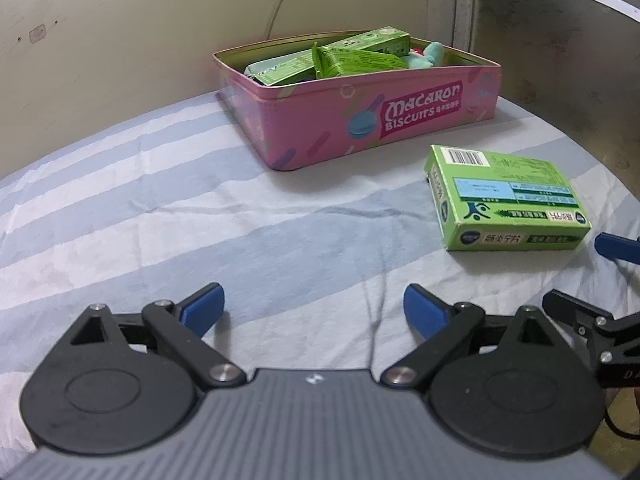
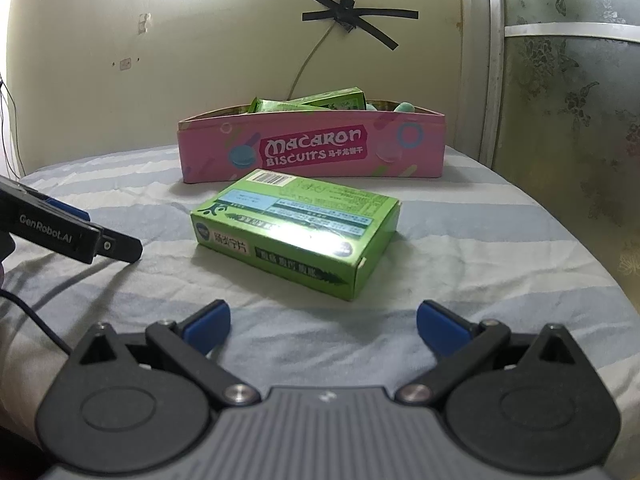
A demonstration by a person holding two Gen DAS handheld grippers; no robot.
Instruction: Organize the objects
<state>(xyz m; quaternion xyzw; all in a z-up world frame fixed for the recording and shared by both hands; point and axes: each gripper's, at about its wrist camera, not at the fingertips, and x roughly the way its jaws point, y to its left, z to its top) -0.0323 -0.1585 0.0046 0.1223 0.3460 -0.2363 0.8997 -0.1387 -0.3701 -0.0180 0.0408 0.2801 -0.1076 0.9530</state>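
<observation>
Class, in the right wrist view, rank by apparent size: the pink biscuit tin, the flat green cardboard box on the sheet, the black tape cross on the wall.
1. Pink biscuit tin
2. Flat green cardboard box, nearer, so flattered
3. Black tape cross

The tin [image 2: 312, 148] is pink with white "Macaron Biscuits" lettering on a darker pink label, blue and pale macaron pictures, and scattered green, purple and blue streaks and rings; its inside is golden. The box [image 2: 296, 232] on the sheet is bright green with a light blue panel, a white barcode patch and dark green print. The cartons [image 1: 360, 54] in the tin are the same green, beside a mint-green toy [image 1: 430, 55]. The sheet [image 1: 200, 208] has pale blue and white stripes. Both grippers are black with blue pads [image 1: 204, 306].
</observation>
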